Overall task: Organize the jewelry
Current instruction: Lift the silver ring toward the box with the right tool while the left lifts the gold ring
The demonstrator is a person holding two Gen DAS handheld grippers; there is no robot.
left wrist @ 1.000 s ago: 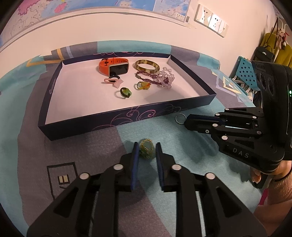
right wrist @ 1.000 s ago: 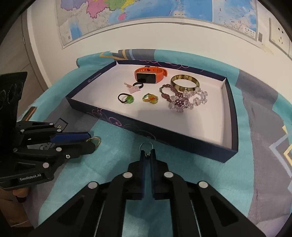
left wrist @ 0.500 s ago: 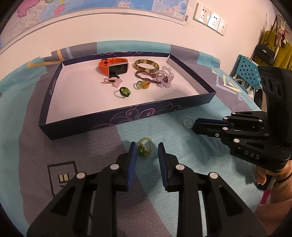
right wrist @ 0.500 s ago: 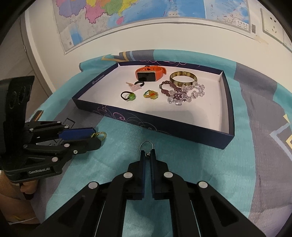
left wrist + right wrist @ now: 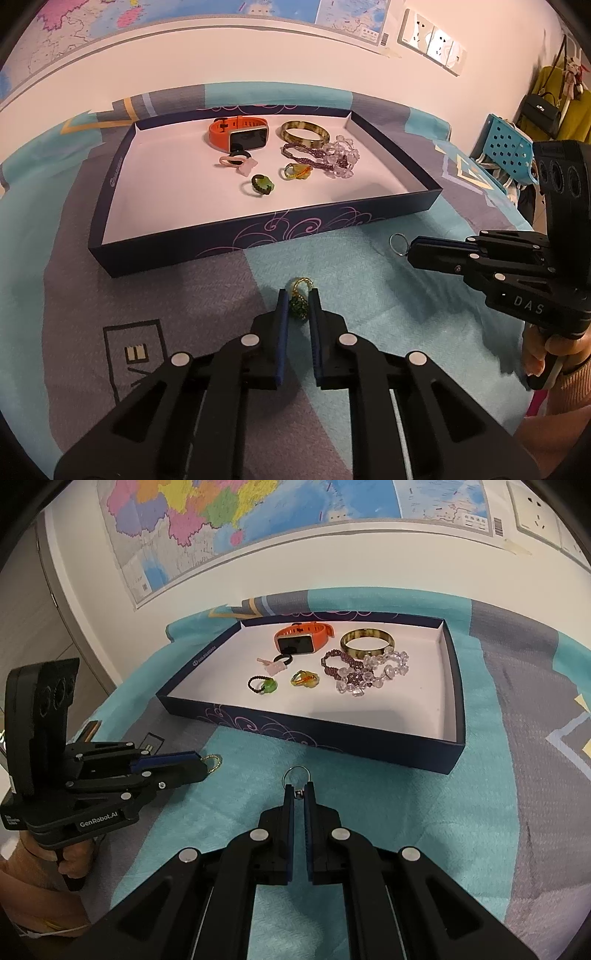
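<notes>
My left gripper [image 5: 298, 300] is shut on a gold ring with a green stone [image 5: 300, 299], held just above the cloth in front of the dark blue tray [image 5: 258, 236]. The ring's gold band shows past the left fingertips in the right wrist view [image 5: 213, 763]. My right gripper [image 5: 298, 794] is shut on a thin silver ring [image 5: 295, 775], which also shows in the left wrist view [image 5: 399, 243]. The tray [image 5: 332, 738] holds an orange watch [image 5: 238, 134], a brown bangle [image 5: 304, 133], purple and clear bead bracelets [image 5: 328, 158] and three small rings.
A teal and grey patterned cloth [image 5: 369, 295] covers the table. The wall with maps and sockets [image 5: 432, 37] stands behind the tray. A blue perforated chair [image 5: 511, 147] and hanging bags [image 5: 554, 107] are at the right.
Both grippers have pulled back and risen from the tray. The left jaws have closed on the green-stone ring. The right gripper still holds the silver ring.
</notes>
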